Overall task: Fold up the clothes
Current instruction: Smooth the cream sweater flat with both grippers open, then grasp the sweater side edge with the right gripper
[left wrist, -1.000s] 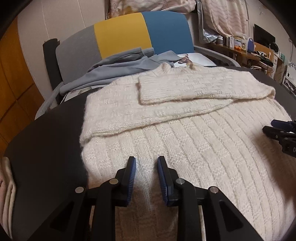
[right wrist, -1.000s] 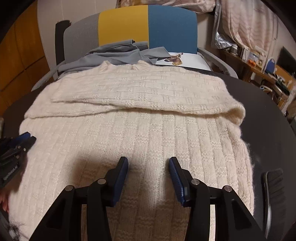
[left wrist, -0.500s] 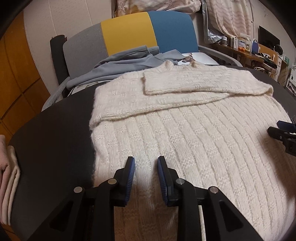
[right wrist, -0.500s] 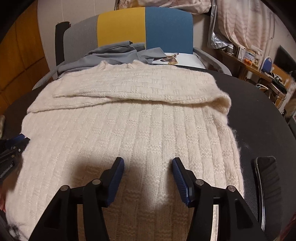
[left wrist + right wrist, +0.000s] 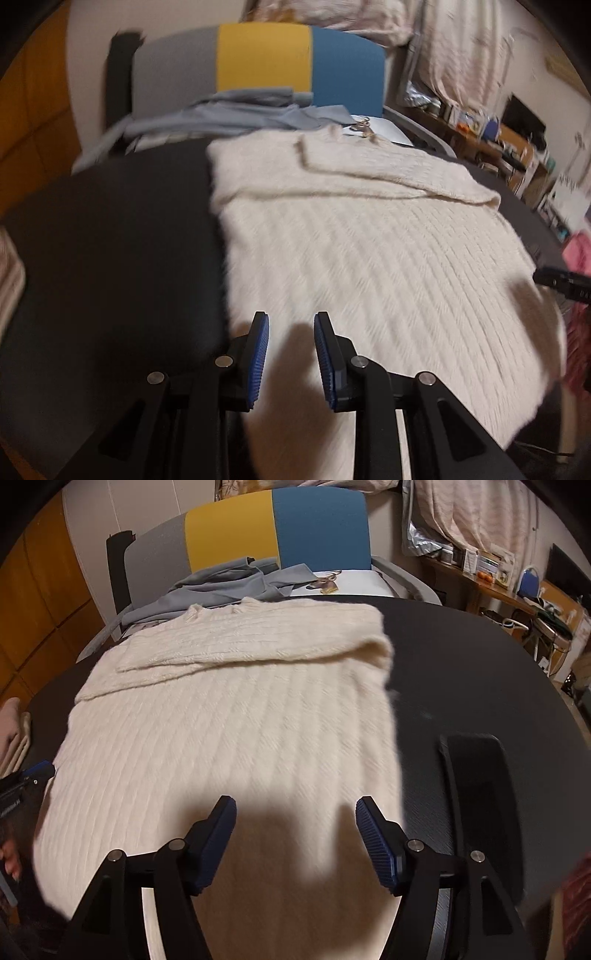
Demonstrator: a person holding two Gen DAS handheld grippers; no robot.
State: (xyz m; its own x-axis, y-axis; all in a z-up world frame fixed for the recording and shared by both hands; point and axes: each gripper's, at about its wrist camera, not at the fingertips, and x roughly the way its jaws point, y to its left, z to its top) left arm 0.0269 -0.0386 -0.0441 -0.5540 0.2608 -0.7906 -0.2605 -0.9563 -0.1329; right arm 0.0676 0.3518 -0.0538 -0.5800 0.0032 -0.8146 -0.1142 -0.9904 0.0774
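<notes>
A cream knit sweater (image 5: 236, 716) lies flat on the dark counter (image 5: 461, 657), filling most of its middle. Both sleeves are folded across the chest, one over the other, forming a band along the far end near the collar. The ribbed body runs from that band toward the near edge, where the hem sits under both claws.

The left claw (image 5: 291, 347) hovers over the sweater's near left corner, right at the line where knit meets bare counter. Its blue pads stand a narrow gap apart with nothing pinched between them; only its shadow falls on the wool. The right claw (image 5: 295, 823) hangs above the near right part of the hem, and its jaws have just been opening: they stand wide now, with only the knit far below in the gap. Each claw shows at the edge of the other's view.

A dark phone (image 5: 480, 775) lies on the counter just beside the sweater's right edge. Beyond the far end stands a chair (image 5: 273, 528) with a grey, yellow and blue back, and a grey garment (image 5: 221, 587) is heaped on its seat. A cluttered shelf (image 5: 491, 579) fills the right background.
</notes>
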